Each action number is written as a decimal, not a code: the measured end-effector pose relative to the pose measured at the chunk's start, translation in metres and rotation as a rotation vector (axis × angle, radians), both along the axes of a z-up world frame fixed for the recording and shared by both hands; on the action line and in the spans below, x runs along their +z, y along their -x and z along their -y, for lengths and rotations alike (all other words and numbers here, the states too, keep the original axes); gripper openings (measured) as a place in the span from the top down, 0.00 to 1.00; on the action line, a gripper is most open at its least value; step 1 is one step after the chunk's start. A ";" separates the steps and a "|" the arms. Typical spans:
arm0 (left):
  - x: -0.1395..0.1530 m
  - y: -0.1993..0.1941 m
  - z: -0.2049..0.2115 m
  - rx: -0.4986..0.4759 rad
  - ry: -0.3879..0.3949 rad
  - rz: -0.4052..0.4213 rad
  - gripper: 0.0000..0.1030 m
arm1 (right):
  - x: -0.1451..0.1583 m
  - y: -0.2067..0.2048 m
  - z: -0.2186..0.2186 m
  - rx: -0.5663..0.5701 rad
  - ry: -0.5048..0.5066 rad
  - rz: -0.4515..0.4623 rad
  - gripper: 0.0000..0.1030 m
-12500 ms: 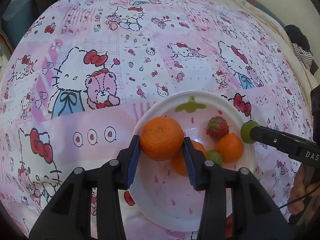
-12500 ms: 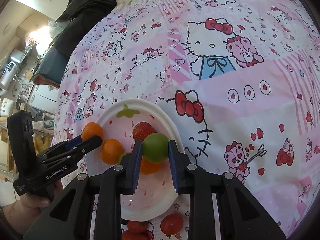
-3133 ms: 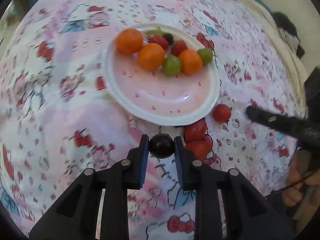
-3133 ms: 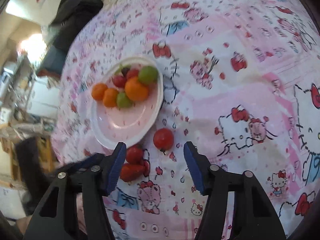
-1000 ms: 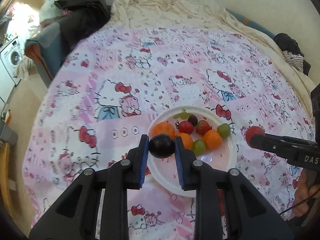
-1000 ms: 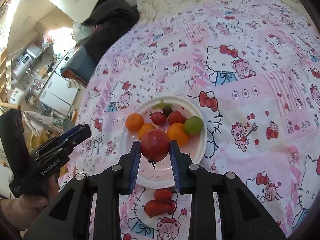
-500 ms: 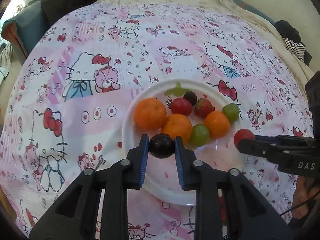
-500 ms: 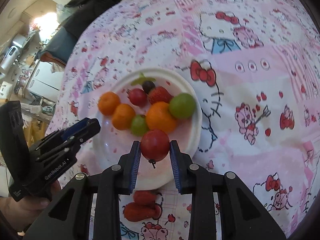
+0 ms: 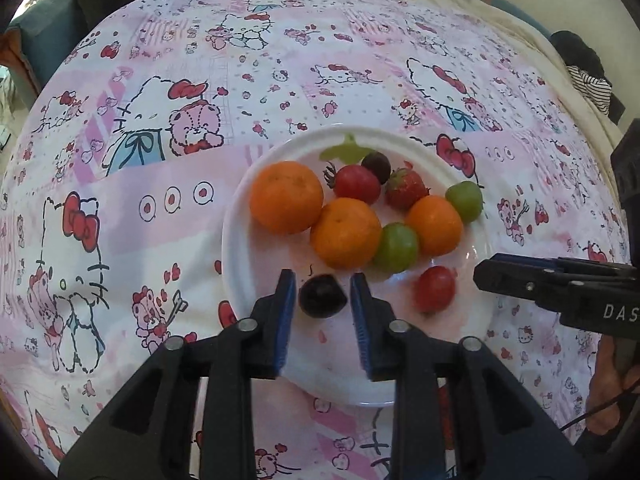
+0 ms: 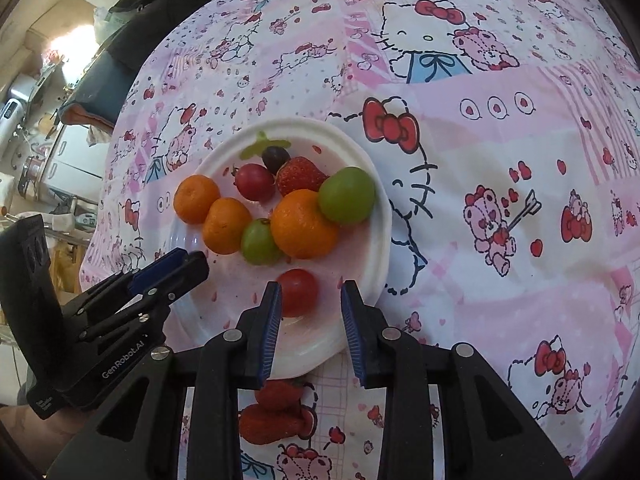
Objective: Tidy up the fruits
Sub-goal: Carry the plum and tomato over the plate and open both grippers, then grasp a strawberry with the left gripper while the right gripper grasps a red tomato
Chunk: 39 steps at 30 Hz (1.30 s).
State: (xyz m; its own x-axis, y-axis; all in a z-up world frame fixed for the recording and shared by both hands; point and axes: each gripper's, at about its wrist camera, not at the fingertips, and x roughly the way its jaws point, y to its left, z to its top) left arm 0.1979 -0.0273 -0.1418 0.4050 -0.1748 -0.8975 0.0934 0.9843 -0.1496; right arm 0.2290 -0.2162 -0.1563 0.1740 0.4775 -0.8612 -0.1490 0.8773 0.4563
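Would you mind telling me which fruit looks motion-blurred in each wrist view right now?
Left wrist view: the red tomato and the dark grape between the open left tongs look smeared; the oranges stay sharp. Right wrist view: that tomato, between the open right tongs, is only slightly soft.

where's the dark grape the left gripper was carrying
In the left wrist view the dark grape lies on the white plate, between the open left gripper, just below the nearest orange.
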 end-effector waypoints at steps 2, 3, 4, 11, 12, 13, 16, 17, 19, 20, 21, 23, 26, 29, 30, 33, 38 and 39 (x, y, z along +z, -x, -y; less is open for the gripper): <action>0.002 0.000 0.002 0.006 -0.035 0.014 0.47 | 0.003 0.000 0.001 -0.002 -0.009 0.005 0.67; 0.003 0.000 0.003 0.011 -0.049 0.024 0.39 | 0.004 0.000 0.001 -0.003 -0.010 0.008 0.67; 0.004 0.000 0.003 0.015 -0.063 0.028 0.35 | 0.006 0.000 0.002 -0.007 -0.016 0.010 0.67; 0.009 0.001 0.002 0.023 -0.072 0.040 0.32 | 0.019 -0.003 0.014 -0.073 -0.047 0.035 0.35; 0.011 0.001 0.001 0.028 -0.069 0.044 0.32 | 0.021 -0.003 0.017 -0.085 -0.051 0.038 0.34; 0.012 0.001 0.001 0.032 -0.066 0.044 0.32 | 0.021 -0.003 0.018 -0.087 -0.050 0.041 0.34; 0.017 0.004 -0.001 0.039 -0.051 0.048 0.32 | 0.024 -0.001 0.022 -0.094 -0.053 0.042 0.34; 0.019 0.004 0.000 0.040 -0.050 0.051 0.32 | 0.025 -0.001 0.024 -0.099 -0.058 0.040 0.34; 0.023 0.008 0.000 0.040 -0.038 0.061 0.32 | 0.028 0.002 0.029 -0.119 -0.072 0.039 0.34; 0.025 0.009 0.000 0.039 -0.035 0.064 0.32 | 0.030 0.004 0.030 -0.124 -0.078 0.041 0.34; 0.027 0.011 0.000 0.039 -0.034 0.067 0.32 | 0.032 0.005 0.031 -0.128 -0.080 0.044 0.34; 0.031 0.016 0.000 0.038 -0.030 0.074 0.32 | 0.037 0.010 0.033 -0.131 -0.078 0.056 0.34; 0.038 0.024 -0.002 0.036 -0.029 0.079 0.32 | 0.043 0.017 0.034 -0.133 -0.077 0.066 0.34; 0.044 0.032 -0.002 0.009 -0.031 0.070 0.32 | 0.049 0.028 0.039 -0.143 -0.081 0.072 0.34; 0.045 0.036 -0.002 0.000 -0.027 0.068 0.32 | 0.052 0.032 0.041 -0.144 -0.083 0.073 0.34; 0.046 0.047 0.002 -0.022 -0.013 0.052 0.32 | 0.058 0.041 0.046 -0.147 -0.092 0.084 0.34; 0.039 0.066 0.017 -0.063 0.005 0.006 0.32 | 0.060 0.059 0.057 -0.190 -0.114 0.068 0.34; 0.038 0.069 0.021 -0.074 0.003 0.001 0.32 | 0.060 0.062 0.059 -0.200 -0.107 0.062 0.34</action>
State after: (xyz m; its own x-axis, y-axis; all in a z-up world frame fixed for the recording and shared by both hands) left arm 0.1289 -0.0482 -0.1042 0.3916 -0.2071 -0.8965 0.1655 0.9743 -0.1528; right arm 0.1672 -0.2756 -0.0966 0.3257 0.5163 -0.7920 -0.0078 0.8392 0.5438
